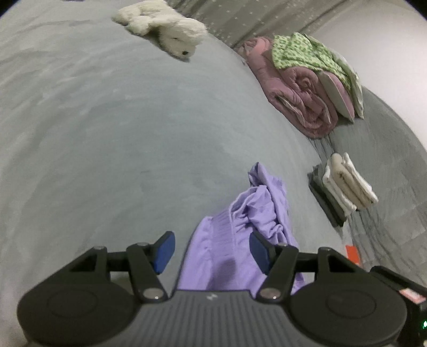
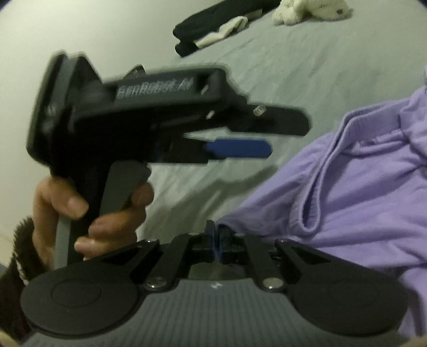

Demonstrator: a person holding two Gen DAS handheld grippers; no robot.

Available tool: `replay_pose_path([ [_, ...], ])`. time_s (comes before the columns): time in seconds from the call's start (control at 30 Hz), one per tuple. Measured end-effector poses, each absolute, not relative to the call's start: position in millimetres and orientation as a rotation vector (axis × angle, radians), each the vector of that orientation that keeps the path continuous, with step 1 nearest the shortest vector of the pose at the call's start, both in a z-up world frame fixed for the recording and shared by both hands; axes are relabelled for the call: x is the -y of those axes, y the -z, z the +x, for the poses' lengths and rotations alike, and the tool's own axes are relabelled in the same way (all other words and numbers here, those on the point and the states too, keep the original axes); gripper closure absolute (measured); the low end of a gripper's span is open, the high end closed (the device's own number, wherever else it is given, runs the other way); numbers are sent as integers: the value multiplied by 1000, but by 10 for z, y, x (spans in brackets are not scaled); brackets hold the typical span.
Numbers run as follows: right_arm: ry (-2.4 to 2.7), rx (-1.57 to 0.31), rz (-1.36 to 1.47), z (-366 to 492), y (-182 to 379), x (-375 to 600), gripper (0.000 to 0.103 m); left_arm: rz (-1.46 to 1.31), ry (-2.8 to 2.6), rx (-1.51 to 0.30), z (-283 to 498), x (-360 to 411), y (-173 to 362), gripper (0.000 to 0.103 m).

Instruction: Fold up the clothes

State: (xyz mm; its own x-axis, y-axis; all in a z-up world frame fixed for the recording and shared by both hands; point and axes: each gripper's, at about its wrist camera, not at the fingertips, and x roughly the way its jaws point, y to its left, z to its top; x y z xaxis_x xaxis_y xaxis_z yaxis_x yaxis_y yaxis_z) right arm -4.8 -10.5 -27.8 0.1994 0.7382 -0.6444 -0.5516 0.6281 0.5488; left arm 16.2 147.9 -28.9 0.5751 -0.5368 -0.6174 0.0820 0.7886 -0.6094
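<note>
Our left tool (image 1: 210,249) gapes wide, holding nothing; the purple garment (image 1: 240,240) lies crumpled on the bed (image 1: 106,133), running from between the tips toward 1 o'clock. Our right tool (image 2: 216,241), pinched narrow at its hem, is nearer.

The left gripper (image 2: 240,138) showed motion blur in the right wrist view, its printed lettering smeared and hard to read; only one blue pad was visible there, the other hidden behind the body. The hand (image 2: 88,213) gripping its handle was partly covered by the handle, and the dark sleeve (image 2: 16,267) was cut off at the frame's left edge. The purple garment (image 1: 240,240) ran under the left gripper's body in the left wrist view and off the right edge in the right wrist view. The stuffed toy (image 2: 307,10) was cropped by the top edge. Whether the right gripper (image 2: 215,240) pinched the garment's edge could not be told.
</note>
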Motion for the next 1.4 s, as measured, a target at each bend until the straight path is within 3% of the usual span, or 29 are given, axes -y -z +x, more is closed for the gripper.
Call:
replay_pose_path([
  [0.07,-908,-1031,208,-47,285,126,89,-536,390,-891,218,-1400,300,40],
  [0.2,-918,-1022,224,-45,230,245,86,-491,403,-880,320,-1256,318,40],
  [0.23,-922,-1015,229,-46,207,285,77,-484,407,-874,340,-1225,316,40],
  [0.27,-919,-1001,234,-49,175,338,59,-477,411,-868,359,-1193,315,41],
  [0.77,-691,-805,336,66,-100,1198,55,-465,388,-911,577,-948,373,49],
  [1.0,-462,-720,255,221,-8,1302,52,-504,331,-905,635,-931,406,66],
  [1.17,-419,-722,198,339,76,1202,45,-533,306,-900,666,-954,438,80],
  [1.4,-358,-724,118,504,193,1061,44,-508,328,-892,699,-902,417,77],
])
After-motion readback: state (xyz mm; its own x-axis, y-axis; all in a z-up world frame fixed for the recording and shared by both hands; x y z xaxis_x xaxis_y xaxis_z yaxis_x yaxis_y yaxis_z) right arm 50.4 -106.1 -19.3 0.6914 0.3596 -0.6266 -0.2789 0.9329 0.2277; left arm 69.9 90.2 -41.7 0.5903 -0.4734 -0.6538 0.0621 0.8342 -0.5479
